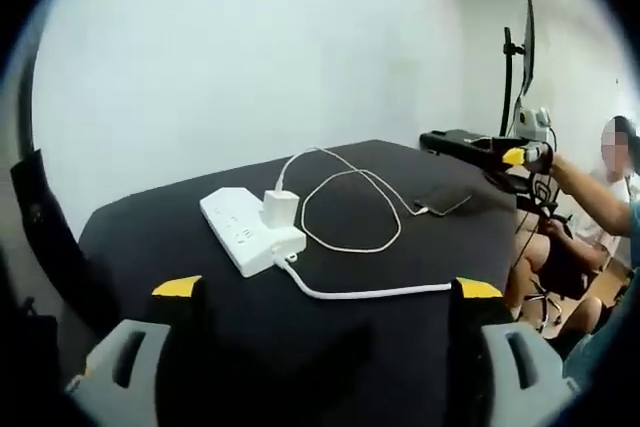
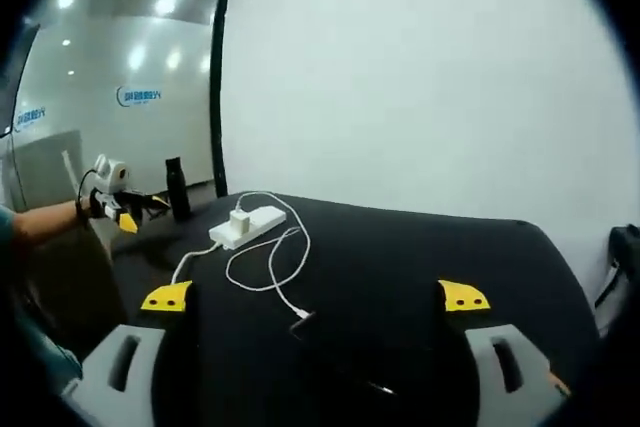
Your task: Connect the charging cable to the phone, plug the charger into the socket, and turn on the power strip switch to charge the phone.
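My left hand-held gripper is spread wide with nothing between its yellow-tipped jaws, hovering above the near edge of the black worktop. My right hand-held gripper is just as wide and empty, held over the opposite side of the same worktop.

In the left gripper view, the white power strip lies flat on the worktop, left of centre, and its own thick white cord runs from its near end off to the right. The white charger stands upright, plugged into the strip. From it the thin charging cable loops across the cloth and ends at the dark phone, which lies flat farther right; the cable's plug sits at the phone's edge. I cannot tell the position of the strip's switch.

In the right gripper view, the phone lies close to me, between my jaws, with the cable reaching it, and the strip sits beyond with the charger on it. My other gripper shows at the left, held over the worktop's edge.
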`<action>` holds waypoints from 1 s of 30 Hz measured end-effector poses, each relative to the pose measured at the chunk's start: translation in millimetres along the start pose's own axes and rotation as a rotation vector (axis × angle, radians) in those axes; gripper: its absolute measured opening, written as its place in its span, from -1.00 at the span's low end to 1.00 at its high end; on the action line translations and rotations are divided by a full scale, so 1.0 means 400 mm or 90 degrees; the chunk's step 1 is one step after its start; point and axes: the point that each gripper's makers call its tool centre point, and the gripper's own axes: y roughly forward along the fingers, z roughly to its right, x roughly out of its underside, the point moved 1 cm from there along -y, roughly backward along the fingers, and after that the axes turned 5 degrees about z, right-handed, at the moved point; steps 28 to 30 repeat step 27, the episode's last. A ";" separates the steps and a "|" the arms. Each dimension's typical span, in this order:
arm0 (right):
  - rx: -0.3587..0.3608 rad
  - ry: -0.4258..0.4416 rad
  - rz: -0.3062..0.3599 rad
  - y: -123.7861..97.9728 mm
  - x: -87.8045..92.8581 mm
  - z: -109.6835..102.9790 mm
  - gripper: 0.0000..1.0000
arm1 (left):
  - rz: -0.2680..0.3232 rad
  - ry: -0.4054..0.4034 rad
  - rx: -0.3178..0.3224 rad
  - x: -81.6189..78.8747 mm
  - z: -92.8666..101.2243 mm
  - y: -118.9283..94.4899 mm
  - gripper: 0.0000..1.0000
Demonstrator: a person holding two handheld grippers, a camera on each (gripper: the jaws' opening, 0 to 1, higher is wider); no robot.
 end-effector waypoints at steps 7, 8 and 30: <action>0.033 -0.013 -0.011 -0.089 0.019 0.063 0.83 | 0.013 -0.022 0.007 0.008 -0.012 -0.030 0.92; 0.036 -0.012 -0.011 -0.100 0.019 0.071 0.83 | 0.014 -0.026 0.007 0.011 -0.014 -0.033 0.92; 0.094 -0.011 -0.029 -0.266 0.084 0.155 0.75 | 0.030 -0.044 0.016 0.042 0.000 -0.093 0.92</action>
